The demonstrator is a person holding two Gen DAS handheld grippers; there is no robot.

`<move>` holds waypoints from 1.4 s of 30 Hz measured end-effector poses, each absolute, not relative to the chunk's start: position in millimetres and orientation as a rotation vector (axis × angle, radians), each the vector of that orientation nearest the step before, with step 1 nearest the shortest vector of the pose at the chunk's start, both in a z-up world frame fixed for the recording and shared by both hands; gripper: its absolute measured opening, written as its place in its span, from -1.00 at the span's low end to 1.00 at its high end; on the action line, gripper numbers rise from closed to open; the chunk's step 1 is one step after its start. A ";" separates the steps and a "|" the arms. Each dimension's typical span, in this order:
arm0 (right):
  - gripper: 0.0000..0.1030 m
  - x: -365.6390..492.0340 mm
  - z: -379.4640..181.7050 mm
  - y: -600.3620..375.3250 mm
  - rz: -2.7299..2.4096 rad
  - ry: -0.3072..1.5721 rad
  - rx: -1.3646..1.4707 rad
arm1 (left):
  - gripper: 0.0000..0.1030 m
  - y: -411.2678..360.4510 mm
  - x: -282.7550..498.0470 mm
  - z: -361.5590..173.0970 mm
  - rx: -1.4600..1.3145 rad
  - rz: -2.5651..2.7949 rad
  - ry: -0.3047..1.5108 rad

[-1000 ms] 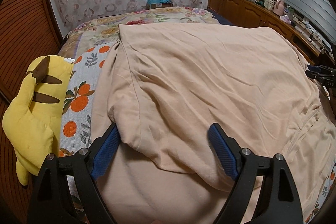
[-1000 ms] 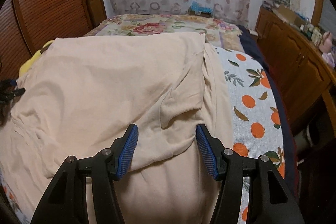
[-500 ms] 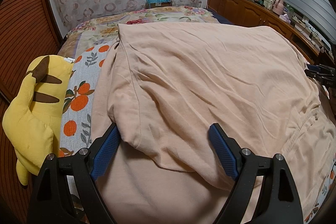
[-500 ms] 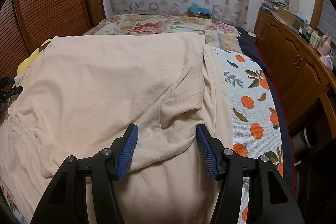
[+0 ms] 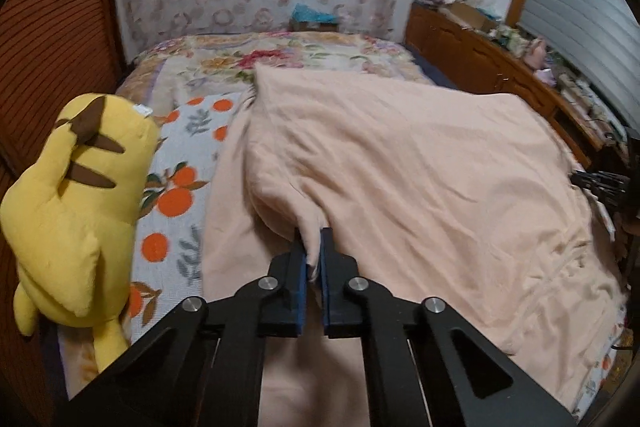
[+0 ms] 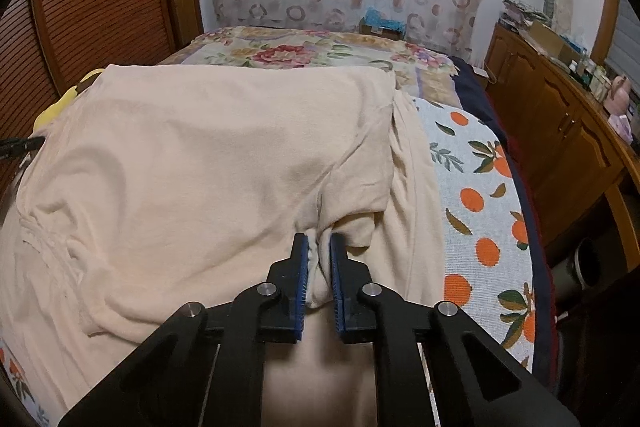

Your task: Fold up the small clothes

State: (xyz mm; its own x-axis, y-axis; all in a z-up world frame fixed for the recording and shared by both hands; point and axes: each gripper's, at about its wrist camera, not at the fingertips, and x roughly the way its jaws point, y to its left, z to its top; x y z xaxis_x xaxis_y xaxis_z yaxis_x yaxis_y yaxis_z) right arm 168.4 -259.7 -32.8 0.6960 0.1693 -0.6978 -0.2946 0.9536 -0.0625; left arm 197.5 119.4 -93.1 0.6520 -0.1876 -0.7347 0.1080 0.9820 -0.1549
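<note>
A peach-coloured garment [image 5: 420, 167] lies spread on the bed, its upper layer folded over a lower layer. My left gripper [image 5: 313, 241] is shut on a pinched bunch of its near left edge and lifts the fabric slightly. In the right wrist view the same garment [image 6: 208, 163] fills the middle. My right gripper [image 6: 319, 247] is shut on a bunched fold at its near right edge. The tips of the other gripper show at the far right in the left view [image 5: 600, 183] and at the left edge in the right view [image 6: 16, 147].
A yellow plush toy [image 5: 76, 203] lies on the bed's left side beside the garment. An orange-print sheet [image 6: 480, 211] and a floral quilt [image 5: 280, 59] cover the bed. A wooden cabinet [image 6: 560, 123] with clutter runs along the right. A slatted wooden wall [image 6: 92, 7] stands left.
Both grippers have closed from wide open onto the garment's near edge, bunching the fabric between their pads. The left gripper's view has shifted and the cloth there is pulled up.
</note>
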 end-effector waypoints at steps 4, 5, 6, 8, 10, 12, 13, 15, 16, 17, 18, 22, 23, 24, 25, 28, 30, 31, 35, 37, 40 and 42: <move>-0.87 161.4 -18.5 -260.9 0.277 0.704 -0.163 | -0.89 114.7 188.2 -79.0 -0.075 -0.179 0.800; -0.87 159.6 -14.8 -262.3 0.277 0.687 -0.158 | -0.89 114.6 185.0 -74.3 -0.078 -0.178 0.784; -0.87 157.3 -9.6 -264.0 0.281 0.666 -0.149 | -0.89 115.0 181.9 -69.3 -0.080 -0.177 0.768; -0.87 153.4 -2.1 -266.2 0.291 0.640 -0.140 | -0.90 116.7 176.9 -58.8 -0.092 -0.177 0.733; -0.88 148.6 4.1 -269.2 0.306 0.620 -0.128 | -0.90 118.2 171.2 -50.1 -0.100 -0.177 0.706; -0.88 142.6 8.1 -271.4 0.321 0.608 -0.116 | -0.90 119.0 163.6 -42.5 -0.101 -0.177 0.681; -0.88 138.2 8.6 -274.3 0.329 0.601 -0.111 | -0.90 119.6 159.8 -39.3 -0.103 -0.178 0.672; -0.89 129.2 10.3 -279.2 0.337 0.590 -0.102 | -0.90 120.5 152.5 -35.0 -0.109 -0.184 0.661; -0.89 123.1 10.1 -277.0 0.338 0.584 -0.098 | -0.90 120.3 147.5 -32.3 -0.106 -0.183 0.654; -0.89 121.4 10.8 -280.6 0.340 0.579 -0.093 | -0.90 120.4 143.3 -30.5 -0.104 -0.180 0.647; -0.89 115.5 12.8 -283.5 0.341 0.569 -0.087 | -0.90 120.5 137.4 -27.1 -0.107 -0.185 0.641; -0.89 97.6 19.2 -293.3 0.343 0.530 -0.074 | -0.90 123.7 117.3 -16.3 -0.118 -0.183 0.611; -0.89 91.5 21.5 -295.3 0.343 0.521 -0.072 | -0.90 125.9 111.1 -12.7 -0.123 -0.182 0.602; -0.89 84.8 24.5 -298.0 0.343 0.509 -0.071 | -0.90 126.0 106.9 -10.2 -0.126 -0.182 0.597; -0.89 79.2 26.8 -300.0 0.342 0.499 -0.072 | -0.90 126.6 99.2 -6.0 -0.130 -0.180 0.587; -0.89 62.1 32.1 -306.1 0.345 0.475 -0.072 | -0.90 128.5 75.8 4.2 -0.134 -0.177 0.568; -0.89 47.8 34.8 -311.8 0.347 0.463 -0.067 | -0.90 129.8 61.4 7.5 -0.134 -0.171 0.563; -0.89 40.2 35.9 -315.7 0.350 0.458 -0.062 | -0.90 130.8 54.4 7.6 -0.136 -0.171 0.566; -0.89 28.7 20.8 -328.0 0.348 0.493 -0.048 | -0.90 131.2 46.2 -17.5 -0.098 -0.129 0.640; -0.89 32.1 6.3 -330.0 0.328 0.540 -0.048 | -0.90 131.9 49.1 -37.9 -0.101 -0.126 0.690; -0.89 51.4 -33.4 -330.5 0.290 0.643 -0.060 | -0.89 133.7 52.5 -65.5 -0.123 -0.111 0.748; -0.83 63.3 -54.2 -328.8 0.267 0.686 -0.068 | -0.89 133.5 48.5 -73.9 -0.125 -0.105 0.754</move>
